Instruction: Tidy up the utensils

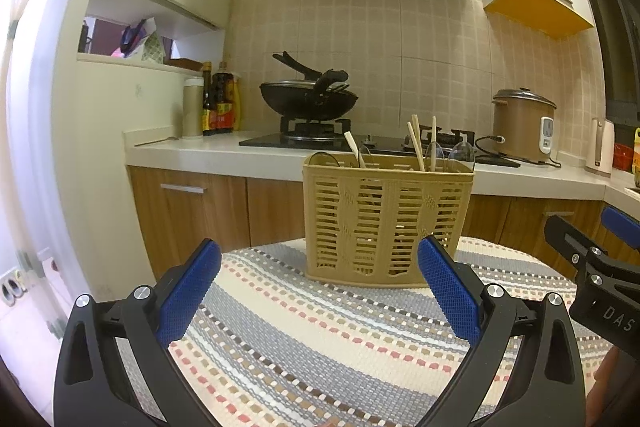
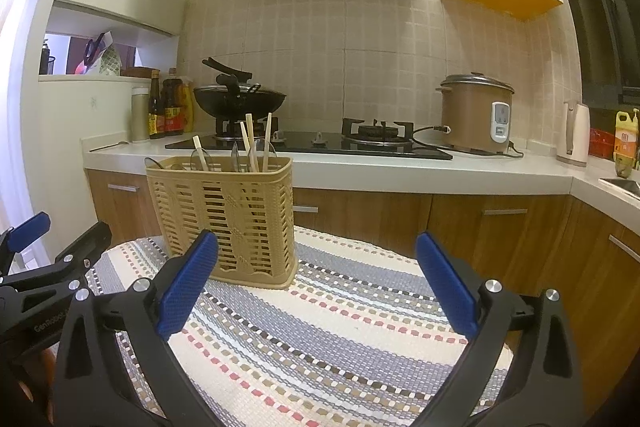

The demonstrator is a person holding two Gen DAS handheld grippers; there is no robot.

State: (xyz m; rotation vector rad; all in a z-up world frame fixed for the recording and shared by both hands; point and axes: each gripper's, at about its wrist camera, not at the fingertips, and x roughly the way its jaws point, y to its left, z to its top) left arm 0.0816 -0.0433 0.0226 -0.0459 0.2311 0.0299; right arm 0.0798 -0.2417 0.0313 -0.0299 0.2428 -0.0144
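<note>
A tan slotted utensil basket (image 1: 386, 223) (image 2: 230, 215) stands upright on a round table under a striped woven mat (image 1: 320, 331) (image 2: 340, 327). Wooden chopsticks (image 1: 418, 143) (image 2: 250, 137) and clear plastic spoons (image 1: 460, 153) (image 2: 264, 151) stick up out of it. My left gripper (image 1: 320, 259) is open just in front of the basket, nothing between its blue pads. My right gripper (image 2: 316, 255) is open too, to the right of the basket, and empty. Each gripper shows at the edge of the other's view, the right gripper (image 1: 600, 251) and the left gripper (image 2: 52, 239).
Behind the table runs a kitchen counter (image 1: 224, 155) (image 2: 400, 171) with a gas hob, a black wok (image 1: 308, 99) (image 2: 240, 101), sauce bottles (image 1: 218, 103) (image 2: 168, 107), a brown rice cooker (image 1: 522, 125) (image 2: 476, 115) and a white kettle (image 2: 576, 135). Wooden cabinets sit below, a range hood above.
</note>
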